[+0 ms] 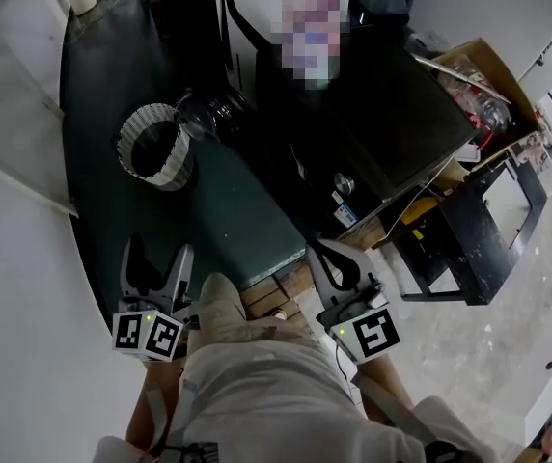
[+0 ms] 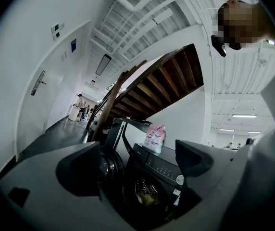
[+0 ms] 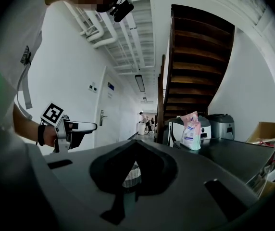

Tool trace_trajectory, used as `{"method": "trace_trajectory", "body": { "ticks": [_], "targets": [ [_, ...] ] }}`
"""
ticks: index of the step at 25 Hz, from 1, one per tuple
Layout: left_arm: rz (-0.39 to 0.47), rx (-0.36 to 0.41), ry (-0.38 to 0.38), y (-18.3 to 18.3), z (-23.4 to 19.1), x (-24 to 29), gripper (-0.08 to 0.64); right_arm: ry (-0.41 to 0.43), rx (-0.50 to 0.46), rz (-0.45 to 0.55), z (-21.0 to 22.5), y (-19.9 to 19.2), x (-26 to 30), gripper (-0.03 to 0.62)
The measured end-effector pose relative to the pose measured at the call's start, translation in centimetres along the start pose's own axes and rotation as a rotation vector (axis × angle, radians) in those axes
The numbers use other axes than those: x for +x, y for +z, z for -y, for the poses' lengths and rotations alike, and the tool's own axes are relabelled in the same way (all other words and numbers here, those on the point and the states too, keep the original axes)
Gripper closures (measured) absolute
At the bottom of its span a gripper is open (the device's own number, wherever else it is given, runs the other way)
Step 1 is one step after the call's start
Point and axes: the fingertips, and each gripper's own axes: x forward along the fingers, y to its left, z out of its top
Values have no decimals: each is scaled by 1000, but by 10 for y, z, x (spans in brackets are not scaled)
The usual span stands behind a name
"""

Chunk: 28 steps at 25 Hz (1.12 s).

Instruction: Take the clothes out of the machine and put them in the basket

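The black washing machine [image 1: 372, 133] stands ahead with its round glass door [image 1: 208, 114] swung open to the left. In the left gripper view a pale yellowish garment [image 2: 147, 196] shows inside the drum of the machine [image 2: 156, 170]. The white ribbed basket [image 1: 155, 148] sits on the dark floor left of the door, and nothing shows in its dark inside. My left gripper [image 1: 157, 254] is held low by my knee, open wide [image 2: 137, 160], nothing between its jaws. My right gripper [image 1: 322, 251] is shut [image 3: 135, 146] and holds nothing; the basket [image 3: 130, 174] peeks below its pads.
A pink detergent bag [image 2: 155, 137] stands on top of the machine. A cardboard box [image 1: 483, 70] of clutter and a black table [image 1: 469, 239] are to the right. A white wall with a door [image 2: 39, 83] runs along the left. People stand far down the corridor [image 2: 79, 105].
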Motion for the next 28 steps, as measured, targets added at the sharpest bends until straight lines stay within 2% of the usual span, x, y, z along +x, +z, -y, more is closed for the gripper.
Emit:
{"method": "trace_trajectory", "body": {
  "ticks": [8,15,18,21,23,26,28],
  "targets": [
    [-67,3,-9,-11,-10,34,91,-19,20,-4,21,-3,29,580],
    [-147,-53,-127,-38,-42,134,91,-127,27,-71,58,-20,92,580],
    [-181,-52,-225,-47,-59,195,91,-197,58,-119,75,-34,136,580],
    [-202,-39,-342,-48,-84,258,91,-226,110,-198,82,-57,199,580],
    [-248,-37,-429,-48,-103,298,91,-265,140,-245,84,-62,244,580],
    [-339,-22,-599,-35,-121,346,91,-383,201,-280,79,-43,299,580],
    [-385,-19,-693,-25,-126,375,91,-460,206,-316,78,-28,323,580]
  ]
}}
